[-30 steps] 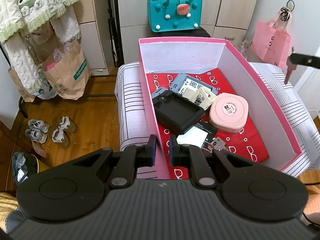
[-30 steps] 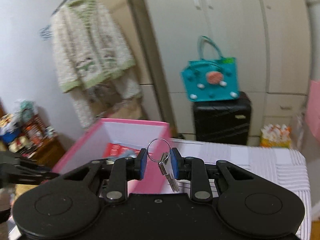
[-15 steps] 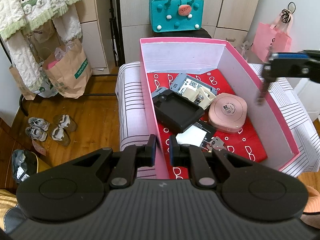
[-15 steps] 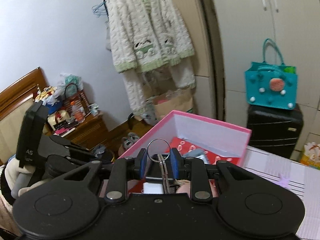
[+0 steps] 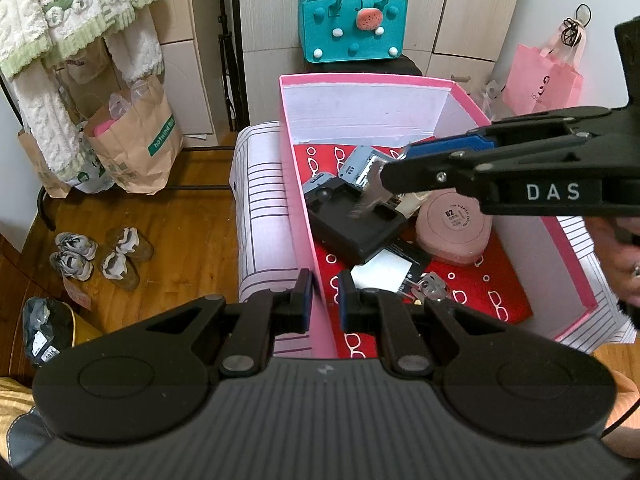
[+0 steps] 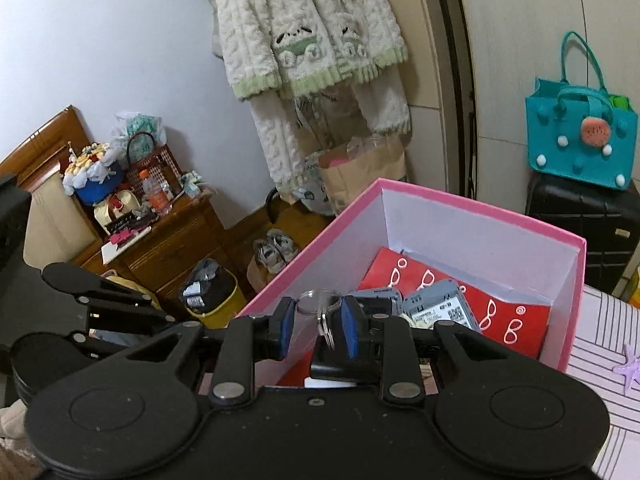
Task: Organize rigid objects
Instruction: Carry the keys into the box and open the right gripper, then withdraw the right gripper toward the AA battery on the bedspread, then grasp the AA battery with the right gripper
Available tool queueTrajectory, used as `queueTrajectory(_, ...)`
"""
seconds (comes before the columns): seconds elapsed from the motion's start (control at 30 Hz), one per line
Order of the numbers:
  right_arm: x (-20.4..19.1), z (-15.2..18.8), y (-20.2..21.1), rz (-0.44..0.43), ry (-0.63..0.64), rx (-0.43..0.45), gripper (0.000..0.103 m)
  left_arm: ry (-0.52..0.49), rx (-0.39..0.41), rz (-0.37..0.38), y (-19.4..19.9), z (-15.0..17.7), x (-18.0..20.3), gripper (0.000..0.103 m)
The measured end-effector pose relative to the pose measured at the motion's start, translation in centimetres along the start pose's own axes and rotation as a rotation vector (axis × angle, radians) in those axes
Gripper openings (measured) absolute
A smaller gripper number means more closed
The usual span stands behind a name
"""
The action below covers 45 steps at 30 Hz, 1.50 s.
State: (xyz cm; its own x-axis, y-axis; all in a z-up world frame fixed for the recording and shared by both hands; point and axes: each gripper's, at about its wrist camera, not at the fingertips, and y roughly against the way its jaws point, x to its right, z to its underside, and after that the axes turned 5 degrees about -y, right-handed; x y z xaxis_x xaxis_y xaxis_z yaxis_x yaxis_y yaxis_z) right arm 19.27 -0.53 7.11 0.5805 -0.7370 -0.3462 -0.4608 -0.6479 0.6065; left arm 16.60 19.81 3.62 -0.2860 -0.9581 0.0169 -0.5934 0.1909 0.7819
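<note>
An open pink box (image 5: 362, 106) with a red patterned floor stands on a striped stool (image 5: 262, 200). In it lie a black case (image 5: 352, 224), a pink round compact (image 5: 454, 228), a grey device (image 5: 358, 168), a white card (image 5: 382, 270) and a small bunch of keys (image 5: 430, 286). My left gripper (image 5: 323, 300) is shut on the box's near left wall. My right gripper (image 6: 318, 320) is shut on a key ring (image 6: 316, 300) with a key (image 6: 326, 330) hanging from it. In the left wrist view the right gripper (image 5: 404, 164) hovers above the black case.
A teal felt bag (image 5: 352, 24) sits on a black suitcase (image 6: 580, 224) behind the box. At the right hangs a pink gift bag (image 5: 540, 80). On the wooden floor to the left are a paper bag (image 5: 136, 144) and shoes (image 5: 100, 252). A cluttered wooden nightstand (image 6: 160, 236) stands beyond.
My right gripper has swung in from the right edge to above the box's contents, carrying the key ring. The left gripper has kept its hold on the box wall.
</note>
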Motion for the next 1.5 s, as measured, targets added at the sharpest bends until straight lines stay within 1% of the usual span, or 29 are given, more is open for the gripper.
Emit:
queueTrajectory(0.1,0.2,0.1,1.1,0.013,0.009,0.035,0.031,-0.005,-0.001,0.001,0.0,0.0,0.0,0.011)
queueTrajectory(0.23,1.2,0.2,3.6,0.023,-0.015,0.074,0.033,-0.01,-0.002,0.006,-0.1,0.1,-0.1,0.011)
queueTrajectory(0.3,1.8,0.3,5.2,0.058,-0.014,0.103,0.036,-0.015,0.0,0.008,-0.1,0.1,-0.1,0.011)
queueTrajectory(0.37,2.9,0.5,6.7,0.099,-0.019,0.123,0.036,-0.015,0.0,0.019,-0.1,0.1,-0.3,0.011)
queueTrajectory(0.5,6.1,1.4,9.3,0.195,-0.08,0.144,0.038,-0.004,-0.011,0.05,-0.1,0.0,-0.9,0.011)
queueTrajectory(0.57,8.0,2.0,10.5,0.224,-0.136,0.153,0.038,-0.006,-0.012,0.057,0.0,0.0,-1.1,0.011)
queueTrajectory(0.67,9.9,3.6,11.5,0.188,-0.228,0.137,0.039,-0.003,-0.014,0.065,-0.1,0.1,-1.1,0.011)
queueTrajectory(0.73,10.4,4.7,11.5,0.19,-0.247,0.12,0.04,-0.011,-0.013,0.062,-0.1,0.2,-1.1,0.011)
queueTrajectory(0.87,11.0,6.6,11.2,0.242,-0.226,0.087,0.048,-0.018,-0.019,0.055,0.0,0.1,-0.9,0.011)
queueTrajectory(1.03,12.0,7.8,10.5,0.342,-0.163,0.081,0.05,-0.024,-0.028,0.041,-0.1,-0.2,-0.6,0.011)
queueTrajectory(1.13,12.9,8.6,9.9,0.412,-0.103,0.087,0.051,-0.022,-0.025,0.018,0.0,-0.2,-0.5,0.008)
queueTrajectory(1.2,13.8,9.0,9.2,0.437,-0.091,0.091,0.051,-0.034,-0.025,0.002,0.0,-0.1,-0.2,0.007)
queueTrajectory(1.27,14.7,9.2,8.6,0.44,-0.096,0.091,0.051,-0.046,-0.038,-0.011,-0.1,-0.2,0.0,0.007)
queueTrajectory(1.37,16.0,9.7,7.8,0.42,-0.097,0.088,0.051,-0.064,-0.06,-0.021,-0.2,-0.6,0.3,0.007)
queueTrajectory(1.43,16.6,9.9,7.0,0.406,-0.1,0.05,0.051,-0.073,-0.071,-0.025,-0.3,-0.7,0.4,0.007)
queueTrajectory(1.5,16.7,10.0,6.2,0.38,-0.104,0.002,0.048,-0.081,-0.078,-0.026,-0.3,-0.8,0.4,0.007)
